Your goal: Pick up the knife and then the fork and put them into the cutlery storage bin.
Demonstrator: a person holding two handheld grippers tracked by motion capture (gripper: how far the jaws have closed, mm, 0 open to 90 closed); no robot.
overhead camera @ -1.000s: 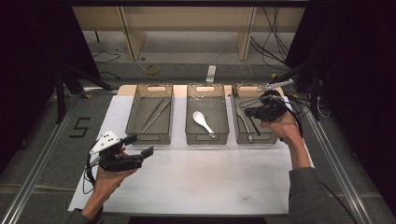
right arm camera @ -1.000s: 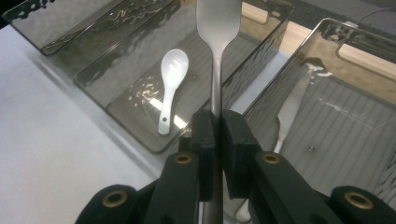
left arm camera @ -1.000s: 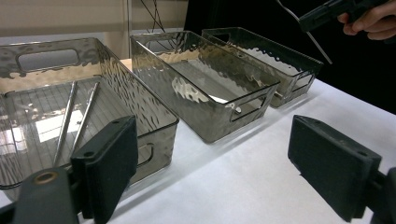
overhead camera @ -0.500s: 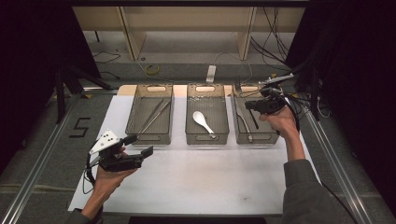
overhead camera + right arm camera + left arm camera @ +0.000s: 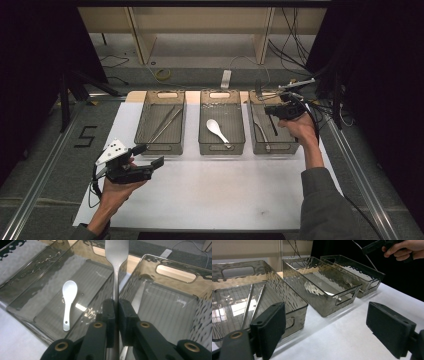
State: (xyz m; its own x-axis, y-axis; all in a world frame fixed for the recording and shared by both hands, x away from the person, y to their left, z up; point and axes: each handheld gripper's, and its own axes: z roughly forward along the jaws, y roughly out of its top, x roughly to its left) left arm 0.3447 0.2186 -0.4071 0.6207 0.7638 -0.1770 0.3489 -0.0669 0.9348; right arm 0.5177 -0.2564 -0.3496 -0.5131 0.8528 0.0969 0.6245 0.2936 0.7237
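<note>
My right gripper (image 5: 116,311) has its jaws pinched tight on a flat, polished metal utensil handle (image 5: 116,270), thin at the grip and widening to a broad end. Its long axis runs straight out from the jaws, over the wall between the middle tray (image 5: 37,290) and the right-hand tray (image 5: 150,258). From above, I see that gripper (image 5: 272,111) over the far end of the right-hand tray (image 5: 272,147). The trays are smoky, dimpled clear plastic with ribbed floors and cut-out handles. A glossy white soup spoon (image 5: 218,131) lies in the middle tray, bowl away from me. My left gripper (image 5: 150,156) sits near the left tray (image 5: 159,147), above the white table (image 5: 215,190), jaws wide and empty.
</note>
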